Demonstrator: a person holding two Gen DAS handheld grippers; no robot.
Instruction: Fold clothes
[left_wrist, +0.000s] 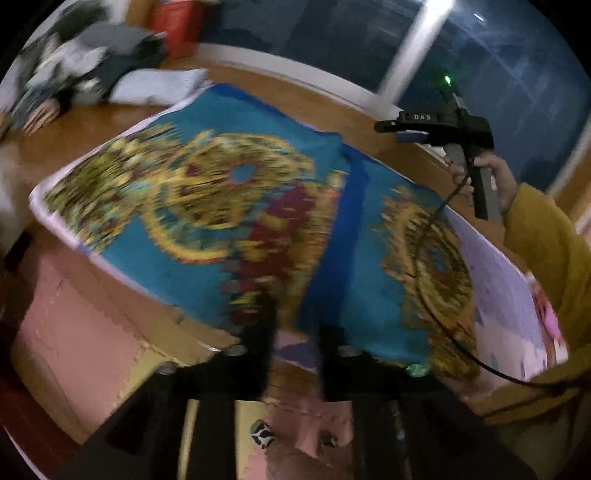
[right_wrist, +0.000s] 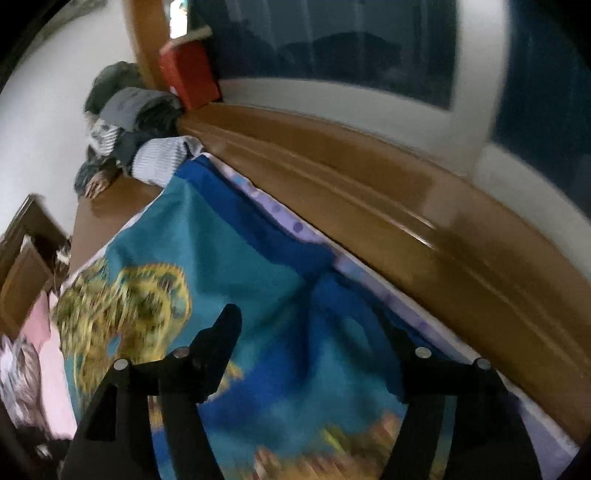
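Blue cloth (left_wrist: 236, 206) with a gold and dark red pattern spread flat across the wooden worktop (left_wrist: 96, 133), one fold laid over the middle, pale lilac underside showing along the edges and at the right-hand corner

Left tool (left_wrist: 295, 332) low over the near edge of the cloth, jaws parted by a narrow gap, nothing pinched between them; picture smeared here, so touch of the fingertips on the fabric impossible to tell

Right tool (right_wrist: 314, 328) over the deep-blue band of the cloth near the far edge, jaws spread wide, one finger (right_wrist: 225, 328) over the teal part and the other over the darker fold, nothing gripped between them. From the left view, same tool (left_wrist: 388, 127) held in a hand (left_wrist: 480, 173) with a mustard sleeve (left_wrist: 546, 251), lifted clear above the far right edge of the cloth, black cable trailing down from it across the fabric

Heap of grey, white and dark clothes (right_wrist: 129, 125) at the far left corner of the worktop, just beyond the cloth's corner, a striped pale piece nearest to it. Red box (right_wrist: 190, 79) upright behind the heap against the wall. Dark window panes (right_wrist: 332, 44) behind the raised wooden edge of the worktop

Pink surface (left_wrist: 74, 314) below the near edge of the worktop
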